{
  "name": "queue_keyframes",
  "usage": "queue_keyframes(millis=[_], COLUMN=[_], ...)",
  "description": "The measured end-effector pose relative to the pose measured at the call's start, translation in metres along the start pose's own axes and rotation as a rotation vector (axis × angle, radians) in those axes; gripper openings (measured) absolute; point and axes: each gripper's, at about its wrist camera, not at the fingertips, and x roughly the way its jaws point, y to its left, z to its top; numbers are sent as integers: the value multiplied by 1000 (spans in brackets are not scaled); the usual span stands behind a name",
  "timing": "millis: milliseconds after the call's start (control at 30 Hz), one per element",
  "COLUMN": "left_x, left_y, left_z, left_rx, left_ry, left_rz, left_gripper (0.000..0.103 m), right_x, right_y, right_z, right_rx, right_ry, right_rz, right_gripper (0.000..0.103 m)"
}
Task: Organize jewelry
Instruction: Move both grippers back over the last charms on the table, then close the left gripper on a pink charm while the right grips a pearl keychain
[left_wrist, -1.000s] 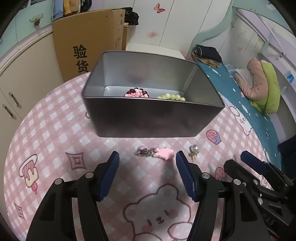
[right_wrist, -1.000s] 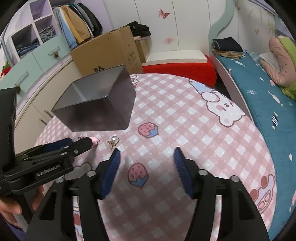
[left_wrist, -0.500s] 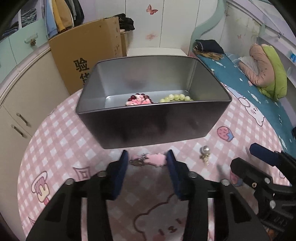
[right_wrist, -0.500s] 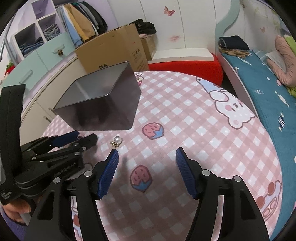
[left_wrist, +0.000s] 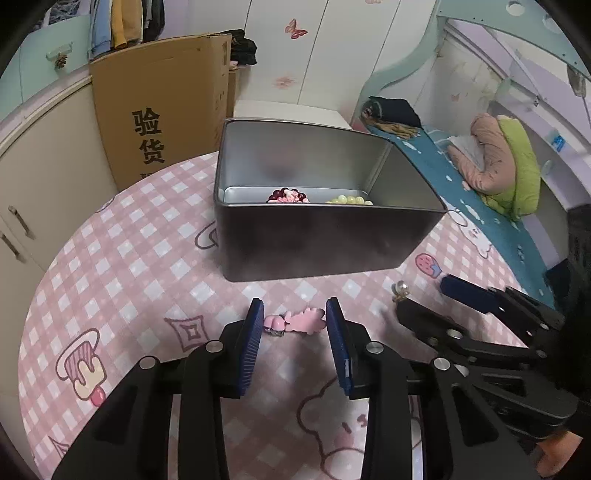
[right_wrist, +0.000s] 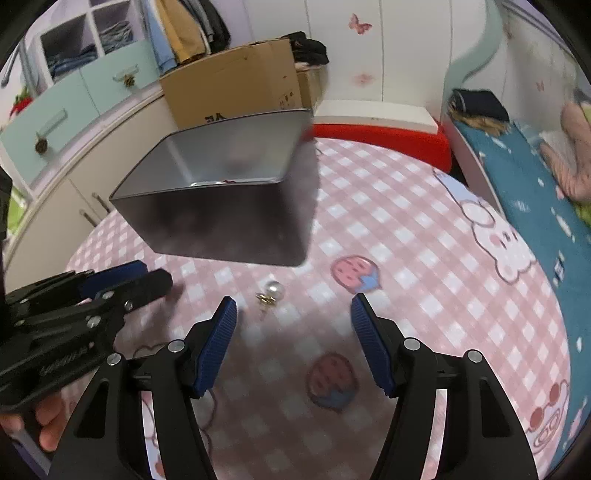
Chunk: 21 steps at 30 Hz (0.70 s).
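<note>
A grey metal tin (left_wrist: 325, 236) stands on the pink checked table (left_wrist: 122, 266) and holds a dark red and pink bead piece (left_wrist: 288, 195) and pale green beads (left_wrist: 349, 200). A pink charm on a metal clasp (left_wrist: 297, 322) lies on the table between the blue pads of my left gripper (left_wrist: 295, 321), which touch or nearly touch its ends. A pearl earring (right_wrist: 271, 291) lies in front of the tin, just ahead of my open, empty right gripper (right_wrist: 293, 314). The earring also shows in the left wrist view (left_wrist: 400, 288).
A cardboard box (left_wrist: 162, 99) and cupboards (left_wrist: 40, 184) stand behind the table on the left. A bed with a teal cover (left_wrist: 491, 214) lies to the right. The right gripper (left_wrist: 476, 295) sits close beside the left one.
My left gripper has narrowed its jaws around the pink charm. My right gripper has moved forward toward the pearl earring.
</note>
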Motion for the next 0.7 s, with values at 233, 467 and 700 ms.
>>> queue_keyframes(millis=[233,467,700], left_x=[-11,-7,-24], left_y=[1,9,16], left_z=[-6,-16,-24], left_rx=[51,33,7], left_ry=[-24,0,-69], left_rz=[-47,-75,-42], left_gripper=[9,9,58], right_x=[5,-1,-17], right_y=[19,21,5], right_z=[1,-4,-10], right_rx=[-74,-80,-27], right_ry=[-4,-8,-28], right_rz=[-63,-63,-12], right_gripper=[30,9,9])
